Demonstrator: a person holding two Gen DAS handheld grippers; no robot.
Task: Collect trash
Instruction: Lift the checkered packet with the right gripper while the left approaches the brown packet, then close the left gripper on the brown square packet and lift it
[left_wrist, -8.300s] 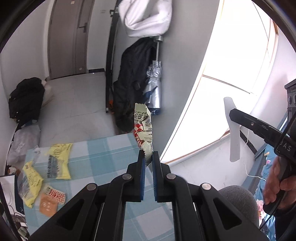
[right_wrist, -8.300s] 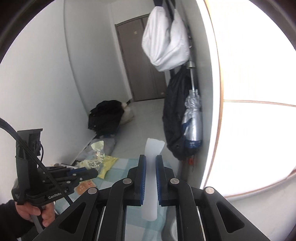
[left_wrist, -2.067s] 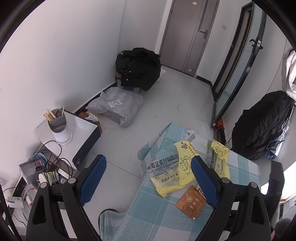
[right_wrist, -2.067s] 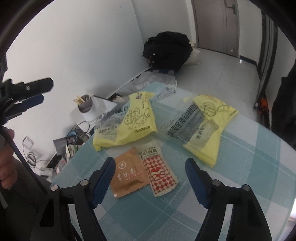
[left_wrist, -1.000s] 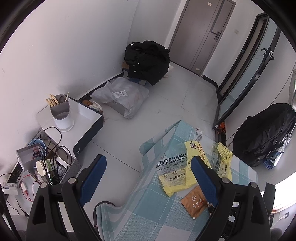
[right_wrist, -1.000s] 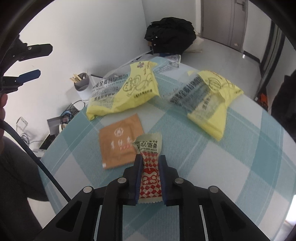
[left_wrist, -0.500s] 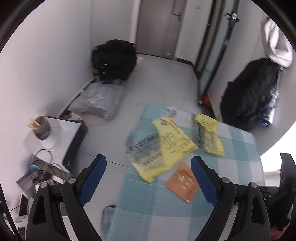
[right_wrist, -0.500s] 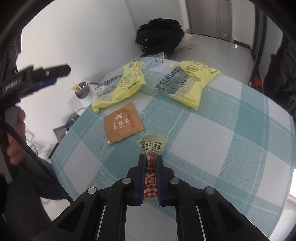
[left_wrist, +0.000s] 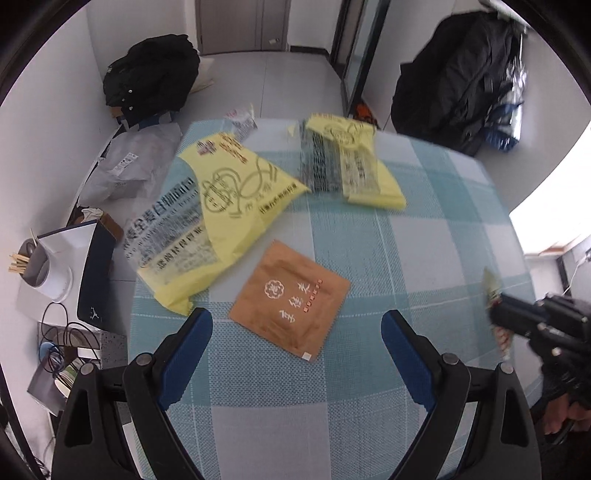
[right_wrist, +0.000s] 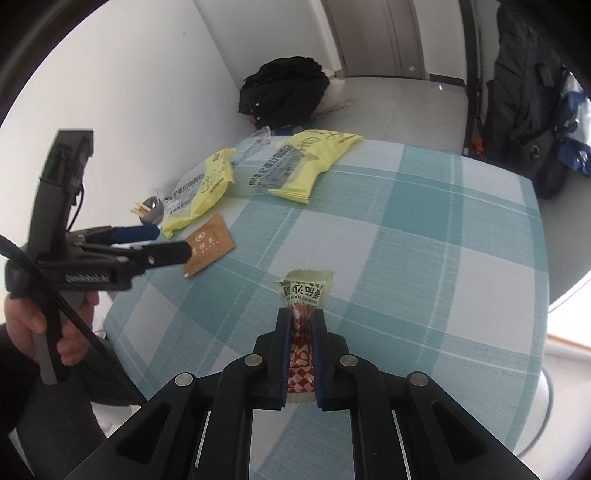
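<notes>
Pinching a red-checked sachet (right_wrist: 303, 295) clear of the tabletop (right_wrist: 424, 236), we held it in our right tongs (right_wrist: 300, 332).

We judged it light, thin and crinkly, best gripped flat across its middle, as the pads did. Our left tongs (left_wrist: 295, 332) stood spread above a brown sachet (left_wrist: 290, 299), equally limp; we would take it by an edge. Beyond lay a large yellow bag (left_wrist: 221, 206) and a smaller yellow bag (left_wrist: 351, 162), soft and slippery.

Teal-and-white checked tablecloth (left_wrist: 424, 229), yellow wrappers (left_wrist: 236, 206), brown sachet (left_wrist: 290, 299), seemingly red-and-white diamond-patterned packet (right_wrist: 303, 354).
</notes>
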